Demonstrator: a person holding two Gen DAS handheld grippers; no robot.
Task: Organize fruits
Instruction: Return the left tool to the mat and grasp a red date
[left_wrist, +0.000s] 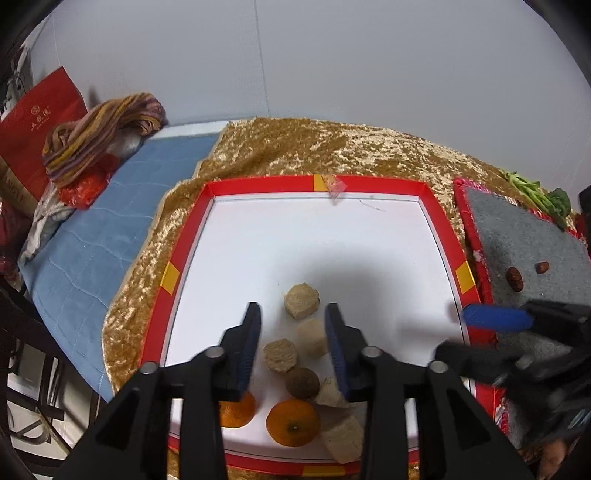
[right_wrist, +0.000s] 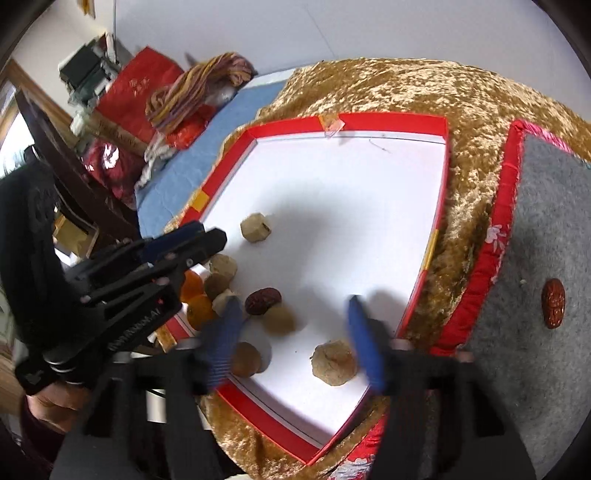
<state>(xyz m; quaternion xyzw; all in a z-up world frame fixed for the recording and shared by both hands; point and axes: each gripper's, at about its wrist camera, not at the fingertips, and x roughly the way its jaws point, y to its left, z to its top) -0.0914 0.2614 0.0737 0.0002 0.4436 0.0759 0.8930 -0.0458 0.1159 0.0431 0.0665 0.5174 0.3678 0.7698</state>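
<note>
Nearest the left wrist camera, the left hand-held gripper (left_wrist: 293, 341) hangs over the near end of a red-rimmed tray (left_wrist: 258, 183) with its jaws apart, nothing pinched between them. Below and between its fingers lie two oranges (left_wrist: 293, 422), a round brown fruit (left_wrist: 303, 383) and several tan blocks (left_wrist: 302, 300), all clustered on the tray's white floor.

From the right wrist camera, the right hand-held gripper (right_wrist: 293, 332) also stands with jaws apart over the tray's near corner, empty. A tan lump (right_wrist: 334, 363) rests on the tray just inside its right finger; a red date (right_wrist: 263, 301) lies just beyond its left finger, touching the pale pieces around it. The same view shows the left hand-held gripper at the tray's left edge, with a hand (right_wrist: 55, 404) below it.

Right of the tray sits a grey mat (right_wrist: 554, 236) with a red patterned border, carrying a second date (right_wrist: 553, 303); the left view shows two dark pieces on it. A leafy green (left_wrist: 539, 195) lies at the mat's far end.

Tray and mat rest on a gold cloth (left_wrist: 332, 147) over the surface. Beyond it to the left are a blue pad (left_wrist: 122, 206), striped fabric (left_wrist: 103, 129) and a red box (left_wrist: 40, 110) against a pale wall.
</note>
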